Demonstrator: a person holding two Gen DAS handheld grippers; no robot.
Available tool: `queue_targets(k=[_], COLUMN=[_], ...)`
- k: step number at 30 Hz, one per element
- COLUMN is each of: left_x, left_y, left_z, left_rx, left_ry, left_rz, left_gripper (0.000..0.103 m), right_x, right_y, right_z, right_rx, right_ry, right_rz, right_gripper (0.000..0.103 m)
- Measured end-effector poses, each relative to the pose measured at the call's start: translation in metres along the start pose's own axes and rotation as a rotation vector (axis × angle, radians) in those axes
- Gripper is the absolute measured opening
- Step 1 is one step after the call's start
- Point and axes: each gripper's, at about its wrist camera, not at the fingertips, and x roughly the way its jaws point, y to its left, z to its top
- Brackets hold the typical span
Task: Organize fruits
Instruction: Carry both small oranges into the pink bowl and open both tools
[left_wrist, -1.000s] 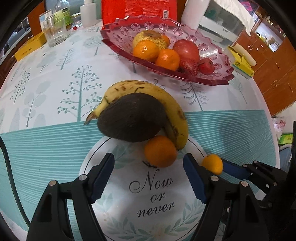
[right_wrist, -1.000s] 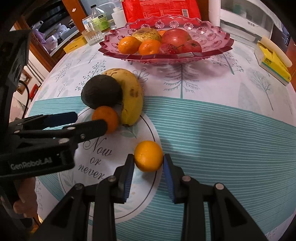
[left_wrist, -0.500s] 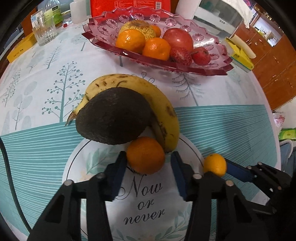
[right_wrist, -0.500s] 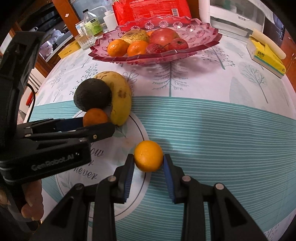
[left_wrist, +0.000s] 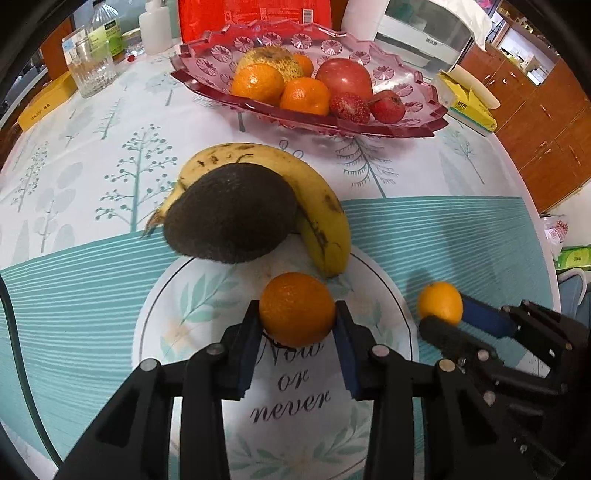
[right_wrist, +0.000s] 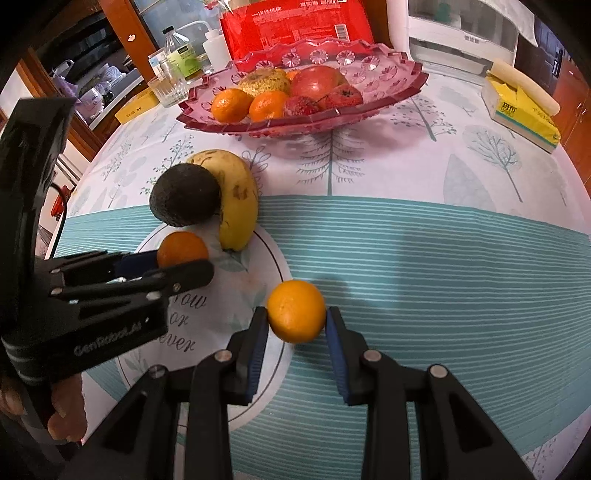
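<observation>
Now left gripper (left_wrist: 297, 319) has closed onto darker tangerine (left_wrist: 297, 309); right gripper (right_wrist: 296, 322) still clamps lighter tangerine (right_wrist: 296, 311); both look ready for the fruit bowl (left_wrist: 413, 123).

tablecloth (left_wrist: 443, 236): smooth, slightly glossy printed sheet
fruit bowl (left_wrist: 406, 88): glossy, faceted pink translucent plastic or glass
avocado (left_wrist: 229, 218): matt, rough skin
left gripper (left_wrist: 297, 321): matt black plastic, blue pads
glass (left_wrist: 88, 68): clear, ribbed
</observation>
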Motion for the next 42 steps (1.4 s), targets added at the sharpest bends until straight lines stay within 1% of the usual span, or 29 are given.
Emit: queue_targets(k=[3, 7, 11, 13, 16, 18, 20, 23, 25, 27, 30, 33, 34, 36, 39, 41, 42], left_x=[-0.016, -0.047, -0.083, -0.108, -0.144, -0.165, -0.187, -0.214, -0.228, -0.236, -0.238, -0.225, -0.216, -0.202, -0.165, -0.132, -0.123], left_y=[0.002, 0.0, -0.002, -0.006, -0.01, -0.012, -0.016, -0.021, -0.024, -0.026, -0.027, -0.023, -0.02, -0.016, -0.007, -0.001, 0.001], left_z=[-0.002, 0.001, 0.015, 0.028, 0.045, 0.057, 0.071, 0.096, 0.114, 0.13, 0.156, 0.181, 0.19, 0.199, 0.212, 0.217, 0.218], left_rx=[-0.002, 0.011, 0.027, 0.051, 0.079, 0.095, 0.113, 0.138, 0.154, 0.169, 0.185, 0.185, 0.179, 0.169, 0.148, 0.133, 0.128], left_ry=[-0.013, -0.035, -0.064, -0.099, -0.155, -0.189, -0.216, -0.252, -0.272, -0.291, -0.299, -0.285, -0.276, -0.262, -0.22, -0.182, -0.169], left_rz=[0.009, 0.04, 0.056, 0.091, 0.125, 0.133, 0.147, 0.175, 0.21, 0.238, 0.273, 0.268, 0.266, 0.264, 0.251, 0.232, 0.227], left_gripper=[0.036, 0.036, 0.036, 0.036, 0.036, 0.036, 0.036, 0.036, 0.036, 0.036, 0.036, 0.036, 0.036, 0.036, 0.036, 0.036, 0.036], right_x=[-0.008, -0.021, -0.045, -0.06, -0.089, -0.112, -0.132, -0.163, -0.178, -0.192, -0.2, -0.191, -0.183, -0.166, -0.129, -0.099, -0.085], right_y=[0.001, 0.004, 0.005, 0.006, 0.008, 0.006, 0.004, -0.002, -0.005, -0.009, -0.015, -0.018, -0.019, -0.02, -0.023, -0.026, -0.028], right_z=[0.001, 0.009, 0.026, 0.037, 0.06, 0.079, 0.099, 0.135, 0.156, 0.18, 0.211, 0.232, 0.238, 0.243, 0.247, 0.249, 0.25], right_rx=[-0.002, -0.009, -0.015, -0.023, -0.045, -0.053, -0.056, -0.075, -0.081, -0.092, -0.109, -0.11, -0.106, -0.099, -0.068, -0.045, -0.034], right_ry=[-0.014, -0.026, -0.053, -0.068, -0.108, -0.136, -0.159, -0.194, -0.214, -0.231, -0.25, -0.245, -0.236, -0.22, -0.181, -0.153, -0.14], right_rz=[0.009, 0.011, 0.024, 0.028, 0.022, 0.013, 0.023, -0.029, -0.062, -0.086, -0.136, -0.148, -0.146, -0.147, -0.126, -0.102, -0.094], right_gripper=[0.032, 0.032, 0.032, 0.032, 0.032, 0.032, 0.032, 0.032, 0.032, 0.032, 0.032, 0.032, 0.032, 0.032, 0.032, 0.032, 0.032])
